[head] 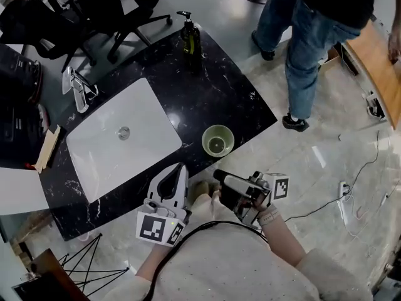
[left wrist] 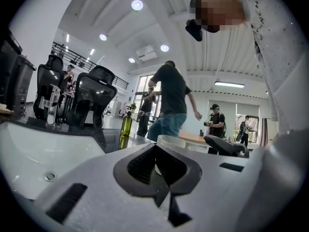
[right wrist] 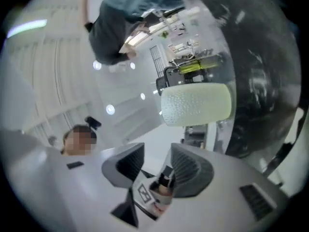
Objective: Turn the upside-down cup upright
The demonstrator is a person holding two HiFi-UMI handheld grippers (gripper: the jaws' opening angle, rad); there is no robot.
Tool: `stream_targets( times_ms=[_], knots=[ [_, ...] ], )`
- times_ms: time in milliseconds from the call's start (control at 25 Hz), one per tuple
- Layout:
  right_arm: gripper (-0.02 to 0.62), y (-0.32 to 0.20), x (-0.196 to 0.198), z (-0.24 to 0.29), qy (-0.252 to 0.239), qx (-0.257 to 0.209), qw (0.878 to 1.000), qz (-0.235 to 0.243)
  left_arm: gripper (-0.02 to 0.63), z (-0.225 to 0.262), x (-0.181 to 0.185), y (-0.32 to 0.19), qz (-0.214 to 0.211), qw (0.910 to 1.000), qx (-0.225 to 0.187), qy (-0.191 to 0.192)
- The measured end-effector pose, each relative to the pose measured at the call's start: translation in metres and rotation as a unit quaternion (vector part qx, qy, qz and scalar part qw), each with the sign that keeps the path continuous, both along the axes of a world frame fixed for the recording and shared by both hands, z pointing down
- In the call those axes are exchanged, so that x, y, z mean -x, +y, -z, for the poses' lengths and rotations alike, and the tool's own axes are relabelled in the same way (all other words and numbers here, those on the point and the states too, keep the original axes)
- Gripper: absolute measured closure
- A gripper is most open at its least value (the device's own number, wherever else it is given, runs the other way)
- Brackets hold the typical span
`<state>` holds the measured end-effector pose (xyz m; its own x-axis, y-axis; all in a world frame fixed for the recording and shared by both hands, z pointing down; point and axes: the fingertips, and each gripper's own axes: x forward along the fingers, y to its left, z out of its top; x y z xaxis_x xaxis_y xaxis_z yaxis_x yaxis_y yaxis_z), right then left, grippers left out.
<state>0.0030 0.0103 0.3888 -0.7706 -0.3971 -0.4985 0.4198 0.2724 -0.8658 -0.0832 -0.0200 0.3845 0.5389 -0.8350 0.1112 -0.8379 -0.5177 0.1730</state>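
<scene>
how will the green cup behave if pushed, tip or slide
The green cup looks empty, so probably light and quick to slide on the glossy black counter. Its dimpled wall may aid grip. Near the edge, it could fall.

Left gripper [left wrist: 155,145] jaws together, cup [left wrist: 170,140] beyond, bottle [left wrist: 126,124]

- One cup [head: 218,141]
- One bottle [head: 190,37]
- One sink [head: 147,111] with one tap [head: 78,88]
- One worktop [head: 229,93]
- Two tools: left tool [head: 178,169], right tool [head: 219,175]
- Two chairs [left wrist: 91,98]
- One person [head: 313,49] standing beside the worktop
</scene>
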Motion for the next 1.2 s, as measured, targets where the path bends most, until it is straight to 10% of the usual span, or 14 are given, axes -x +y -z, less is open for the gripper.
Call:
stream_targets(
  times_ms=[200, 520, 640, 840, 1200],
  knots=[
    [0.543, 0.009, -0.003, 0.019, 0.228, -0.165, 0.958, -0.054, 0.598, 0.002, -0.015, 0.003, -0.019, 0.9997, -0.01, 0.01],
    [0.584, -0.005, -0.004, 0.03, 0.492, -0.299, 0.793, -0.2, 0.598, 0.012, -0.039, 0.007, -0.046, 0.998, -0.04, 0.018],
    [0.588, -0.009, -0.004, 0.027, 0.541, -0.296, 0.752, -0.234, 0.598, 0.017, -0.042, 0.006, -0.048, 0.9974, -0.052, 0.015],
    [0.588, -0.01, -0.006, 0.026, 0.568, -0.282, 0.722, -0.276, 0.598, 0.021, -0.044, 0.008, -0.052, 0.9967, -0.062, 0.01],
    [0.588, -0.016, -0.007, 0.034, 0.561, -0.286, 0.717, -0.298, 0.598, 0.02, -0.039, 0.003, -0.042, 0.9973, -0.061, 0.005]
  ],
)
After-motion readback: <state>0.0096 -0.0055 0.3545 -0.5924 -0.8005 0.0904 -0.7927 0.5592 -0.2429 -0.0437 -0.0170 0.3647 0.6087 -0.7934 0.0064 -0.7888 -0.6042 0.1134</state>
